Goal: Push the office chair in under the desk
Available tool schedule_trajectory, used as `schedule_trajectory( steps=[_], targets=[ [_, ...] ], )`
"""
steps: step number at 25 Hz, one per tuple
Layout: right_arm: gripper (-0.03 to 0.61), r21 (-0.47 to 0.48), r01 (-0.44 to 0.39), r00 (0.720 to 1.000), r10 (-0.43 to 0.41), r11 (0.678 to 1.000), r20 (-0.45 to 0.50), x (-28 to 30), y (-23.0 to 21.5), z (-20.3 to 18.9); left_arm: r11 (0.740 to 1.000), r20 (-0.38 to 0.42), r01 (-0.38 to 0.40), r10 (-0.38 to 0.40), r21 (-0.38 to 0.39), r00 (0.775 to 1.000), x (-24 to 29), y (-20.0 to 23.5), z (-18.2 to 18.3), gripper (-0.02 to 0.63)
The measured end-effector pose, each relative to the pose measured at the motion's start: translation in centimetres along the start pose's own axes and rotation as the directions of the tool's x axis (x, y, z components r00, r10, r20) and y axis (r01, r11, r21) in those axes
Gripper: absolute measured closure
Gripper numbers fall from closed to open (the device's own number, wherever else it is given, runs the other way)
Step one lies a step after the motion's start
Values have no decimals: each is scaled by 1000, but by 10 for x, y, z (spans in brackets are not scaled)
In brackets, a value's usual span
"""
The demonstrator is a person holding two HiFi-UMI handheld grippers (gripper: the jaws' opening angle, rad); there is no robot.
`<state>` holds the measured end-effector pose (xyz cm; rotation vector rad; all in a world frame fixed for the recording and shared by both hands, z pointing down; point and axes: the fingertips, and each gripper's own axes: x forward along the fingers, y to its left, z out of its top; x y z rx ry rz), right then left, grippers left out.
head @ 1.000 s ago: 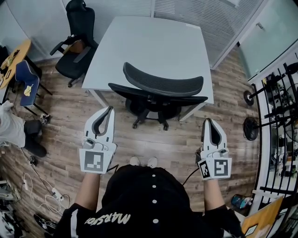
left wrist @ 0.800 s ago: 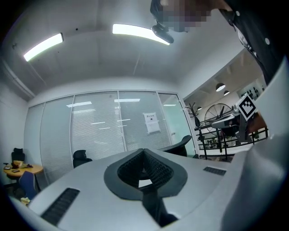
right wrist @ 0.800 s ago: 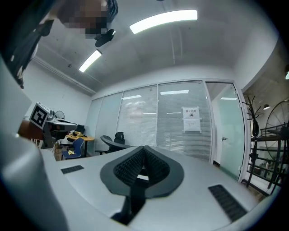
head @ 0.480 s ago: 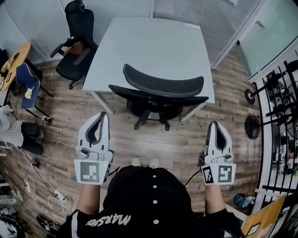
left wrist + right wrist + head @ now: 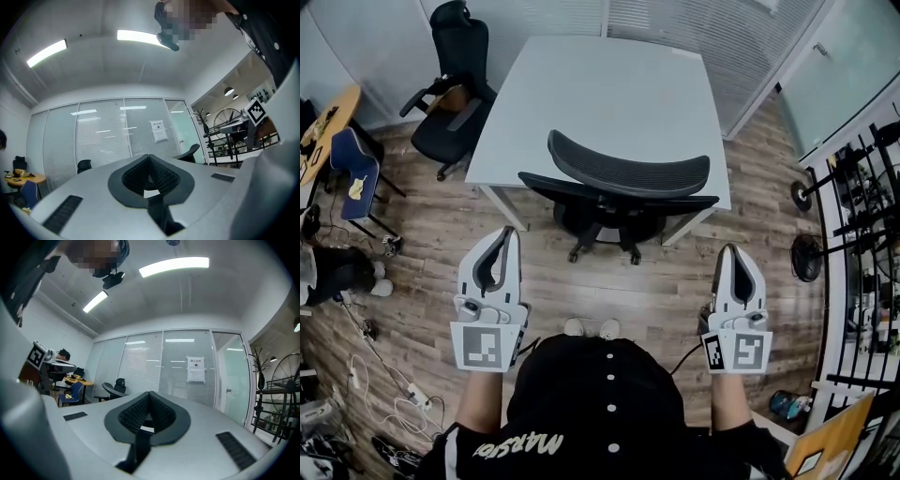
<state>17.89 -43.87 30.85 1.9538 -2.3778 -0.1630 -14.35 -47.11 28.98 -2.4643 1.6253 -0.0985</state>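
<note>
The black mesh-backed office chair stands at the near edge of the white desk, its seat partly beneath the top and its backrest facing me. My left gripper is held level over the wood floor, short of the chair's left side, and is shut with nothing in it. My right gripper hovers to the right of the chair, also shut and holding nothing. Neither touches the chair. In the left gripper view the fingertips meet, as they do in the right gripper view.
A second black chair stands at the desk's back left corner. A blue chair and a wooden table are at the left, with a person's legs and floor cables. A fan and a metal rack line the right.
Both grippers have drawn back slightly towards me. The chair and desk have not moved. The person at the left edge has shifted.
</note>
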Motion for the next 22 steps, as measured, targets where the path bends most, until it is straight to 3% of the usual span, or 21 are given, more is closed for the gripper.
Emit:
schedule_trajectory(
  steps=[22],
  targets=[
    [552, -15, -16, 1000, 16, 1000, -6, 2, 6, -1, 1000, -4, 7, -7, -15, 1000, 0, -5, 0, 595]
  ],
)
